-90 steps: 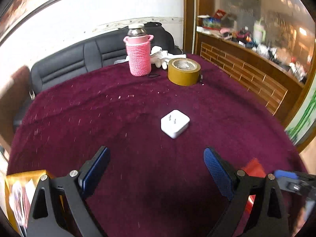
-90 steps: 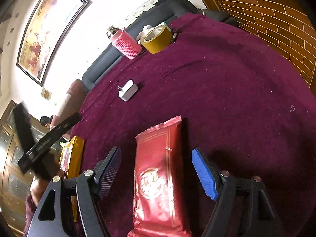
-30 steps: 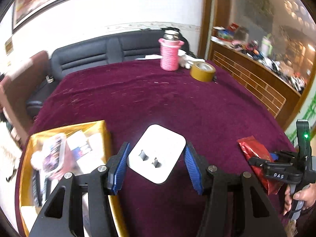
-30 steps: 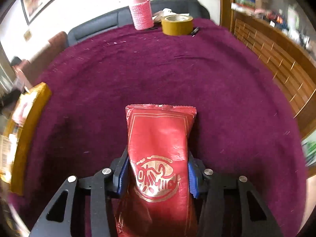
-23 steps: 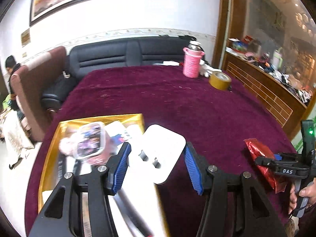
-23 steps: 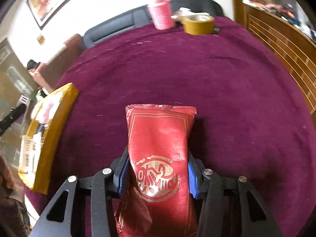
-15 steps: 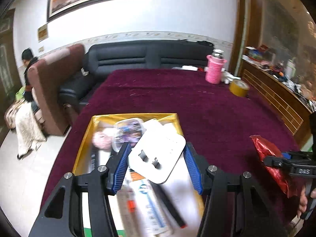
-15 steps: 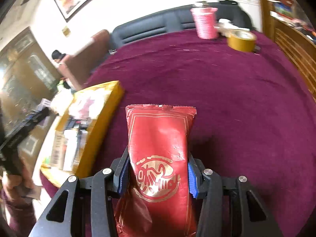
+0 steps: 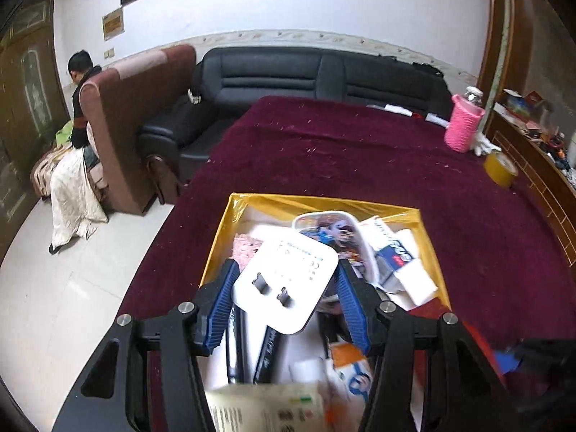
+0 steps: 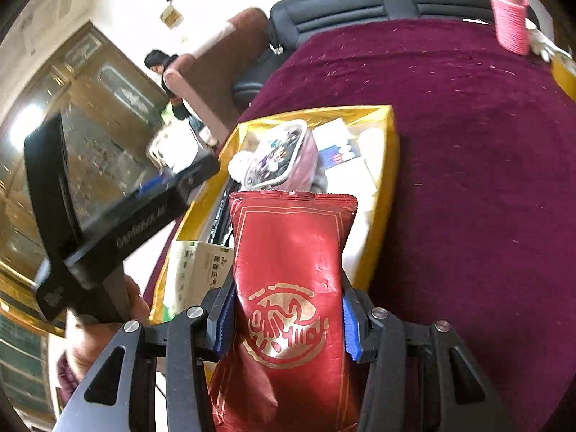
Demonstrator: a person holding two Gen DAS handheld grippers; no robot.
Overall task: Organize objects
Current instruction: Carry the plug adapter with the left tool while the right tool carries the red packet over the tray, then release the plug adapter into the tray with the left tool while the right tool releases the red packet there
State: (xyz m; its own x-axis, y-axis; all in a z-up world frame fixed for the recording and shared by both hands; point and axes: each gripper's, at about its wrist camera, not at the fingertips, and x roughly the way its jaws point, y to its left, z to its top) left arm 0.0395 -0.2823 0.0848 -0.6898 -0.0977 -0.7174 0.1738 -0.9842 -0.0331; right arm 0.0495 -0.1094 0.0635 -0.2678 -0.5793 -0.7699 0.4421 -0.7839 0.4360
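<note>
Left wrist: tool [image 9: 284, 295] grips charger [image 9: 286, 282].

The right claw [image 10: 284, 318] grips a red packet [image 10: 288, 270] above the gold box [image 10: 387, 165].

Three seconds ago the white charger [image 9: 286, 284] lay on the worktop [image 9: 360, 165] ahead of the open left gripper [image 9: 284, 304]; it is now clamped between that gripper's fingers [image 9: 219, 306] and carried above the gold box [image 9: 324, 202]. The red packet [image 10: 288, 288] likewise lay loose between the open fingers of the right gripper [image 10: 284, 324]; it is now gripped, with the gold box directly ahead of the fingers instead of far to their left.
</note>
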